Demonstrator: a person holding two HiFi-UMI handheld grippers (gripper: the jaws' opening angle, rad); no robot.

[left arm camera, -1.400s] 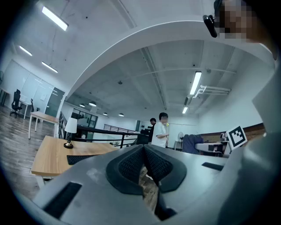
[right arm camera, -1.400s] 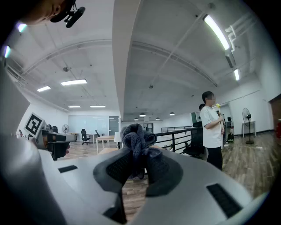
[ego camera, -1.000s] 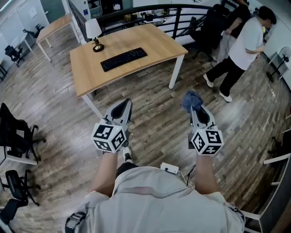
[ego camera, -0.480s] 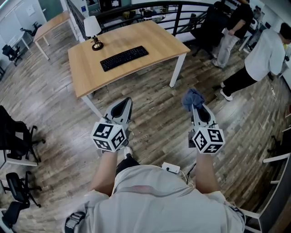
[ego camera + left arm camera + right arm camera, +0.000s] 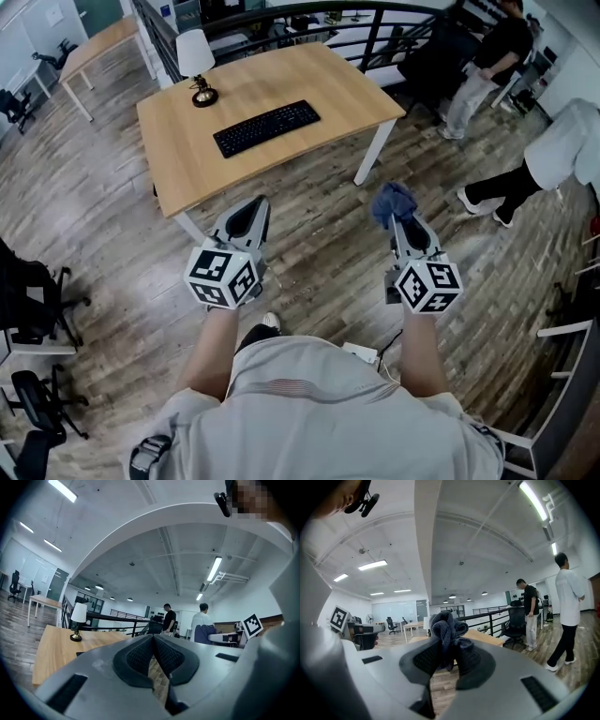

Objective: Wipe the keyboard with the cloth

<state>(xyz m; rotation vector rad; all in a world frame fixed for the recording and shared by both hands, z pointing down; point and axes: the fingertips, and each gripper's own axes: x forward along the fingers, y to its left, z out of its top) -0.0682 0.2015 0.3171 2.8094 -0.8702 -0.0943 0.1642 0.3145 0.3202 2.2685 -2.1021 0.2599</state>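
Observation:
A black keyboard [image 5: 266, 127] lies on a wooden table [image 5: 178, 141] ahead of me, well beyond both grippers. My right gripper [image 5: 397, 212] is shut on a bunched blue-grey cloth [image 5: 393, 202], which sticks up between the jaws in the right gripper view [image 5: 446, 632]. My left gripper [image 5: 261, 201] is shut with nothing in it; its tips meet in the left gripper view [image 5: 153, 638]. Both grippers are held over the wooden floor, short of the table's near edge.
A small lamp [image 5: 196, 64] with a white shade stands at the table's far left. A black railing [image 5: 309, 19] runs behind the table. Two people [image 5: 548, 155] are at the right. Office chairs [image 5: 28, 291] stand at the left, another table [image 5: 89, 47] far left.
The table and keyboard have come a little closer and shifted right in the head view. The person in white at the right has moved farther right. Both grippers keep their hold.

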